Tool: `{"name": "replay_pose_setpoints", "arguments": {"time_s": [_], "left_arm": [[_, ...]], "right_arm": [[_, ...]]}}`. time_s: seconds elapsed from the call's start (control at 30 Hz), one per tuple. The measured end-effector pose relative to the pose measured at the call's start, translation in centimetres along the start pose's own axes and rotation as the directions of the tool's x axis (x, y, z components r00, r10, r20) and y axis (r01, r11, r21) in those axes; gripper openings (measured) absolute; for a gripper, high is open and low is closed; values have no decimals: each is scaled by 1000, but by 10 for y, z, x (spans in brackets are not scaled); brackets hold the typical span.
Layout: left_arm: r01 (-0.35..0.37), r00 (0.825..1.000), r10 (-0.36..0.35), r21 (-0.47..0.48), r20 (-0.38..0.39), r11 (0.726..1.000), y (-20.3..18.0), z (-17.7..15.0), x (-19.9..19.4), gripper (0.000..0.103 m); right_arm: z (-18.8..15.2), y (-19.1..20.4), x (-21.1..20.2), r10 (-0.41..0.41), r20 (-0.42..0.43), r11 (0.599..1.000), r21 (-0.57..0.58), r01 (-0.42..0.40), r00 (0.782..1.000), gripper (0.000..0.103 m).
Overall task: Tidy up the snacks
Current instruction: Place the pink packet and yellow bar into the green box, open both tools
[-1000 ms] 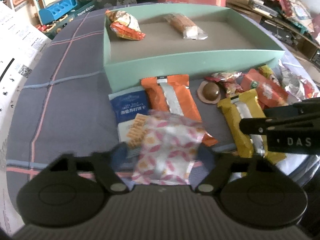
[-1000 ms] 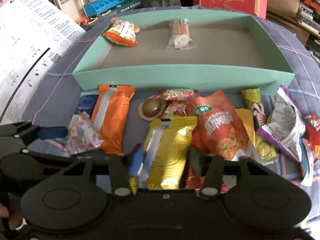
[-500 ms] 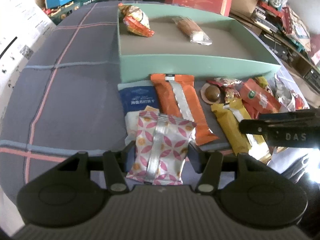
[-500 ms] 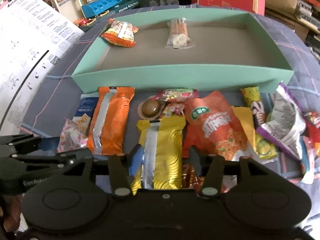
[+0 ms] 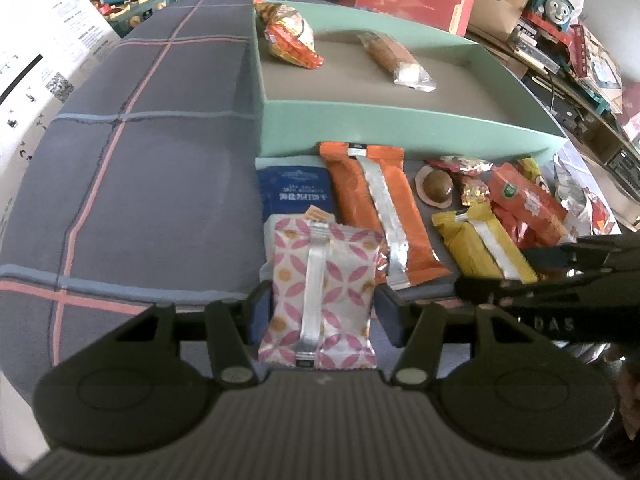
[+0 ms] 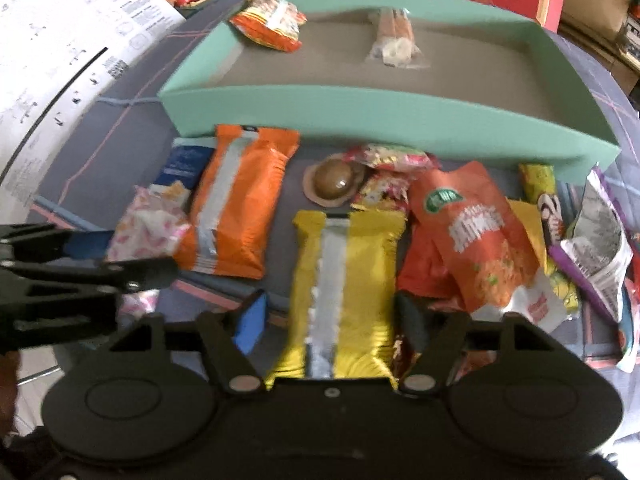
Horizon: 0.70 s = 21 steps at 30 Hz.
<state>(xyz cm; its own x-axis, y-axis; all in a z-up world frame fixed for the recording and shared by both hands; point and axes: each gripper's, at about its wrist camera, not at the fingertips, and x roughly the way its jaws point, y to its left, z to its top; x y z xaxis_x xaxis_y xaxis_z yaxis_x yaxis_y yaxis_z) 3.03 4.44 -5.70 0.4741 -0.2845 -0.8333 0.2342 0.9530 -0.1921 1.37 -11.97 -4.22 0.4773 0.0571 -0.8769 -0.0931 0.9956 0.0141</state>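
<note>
A pink-patterned packet (image 5: 320,292) sits upright between the pads of my left gripper (image 5: 324,312), which press on both of its edges. In the right wrist view that left gripper (image 6: 128,260) shows at the left with the pink packet (image 6: 148,232) at its tips. My right gripper (image 6: 332,320) straddles a yellow packet (image 6: 344,280) lying on the cloth. A gap shows beside its left pad (image 6: 250,320), so it is open. The teal box (image 5: 400,128) behind holds an orange snack bag (image 5: 292,40) and a clear-wrapped roll (image 5: 396,60).
An orange packet (image 6: 236,204), a blue packet (image 5: 296,192), a round brown jelly cup (image 6: 334,180) and a red-orange pouch (image 6: 476,232) lie in front of the box. More wrappers pile at the right (image 6: 596,232). Paper sheets (image 6: 60,60) border the left; toys and cartons stand behind.
The pink packet has turned from tilted to straight in the left gripper. The right gripper's fingers have spread wider around the yellow packet and come closer to it.
</note>
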Motion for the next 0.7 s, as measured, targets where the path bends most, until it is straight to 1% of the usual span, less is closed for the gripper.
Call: {"name": "replay_pose_setpoints", "arguments": {"time_s": [0.03,0.07,0.13,0.23,0.37,0.43,0.57,0.7], "left_arm": [[-8,1000,8,1,0,1000,-1,0,0,51],[-17,1000,17,1,3,1000,-1,0,-1,49],[-9,1000,9,-5,7,1000,-2,1,-4,49],[5,1000,-5,8,27,1000,-3,4,-15,49],[32,998,-33,15,52,999,-5,10,-32,49],[46,997,-46,8,61,999,-4,14,-40,49],[58,994,-58,4,95,998,-4,32,-51,49],[66,987,-68,19,144,998,-9,65,-56,49]], "right_arm": [[-2,0,-1,-13,13,1000,-7,13,1000,52],[-1,-1,-2,-4,9,1000,-3,4,1000,51],[1,-4,-4,43,2,999,28,-43,999,50],[4,-9,-13,82,13,995,50,-82,997,50],[12,-24,-28,201,35,970,130,-204,979,50],[15,-30,-35,231,52,959,154,-237,972,50],[28,-40,-51,241,110,955,153,-256,964,50],[54,-58,-61,206,184,958,163,-237,961,50]]}}
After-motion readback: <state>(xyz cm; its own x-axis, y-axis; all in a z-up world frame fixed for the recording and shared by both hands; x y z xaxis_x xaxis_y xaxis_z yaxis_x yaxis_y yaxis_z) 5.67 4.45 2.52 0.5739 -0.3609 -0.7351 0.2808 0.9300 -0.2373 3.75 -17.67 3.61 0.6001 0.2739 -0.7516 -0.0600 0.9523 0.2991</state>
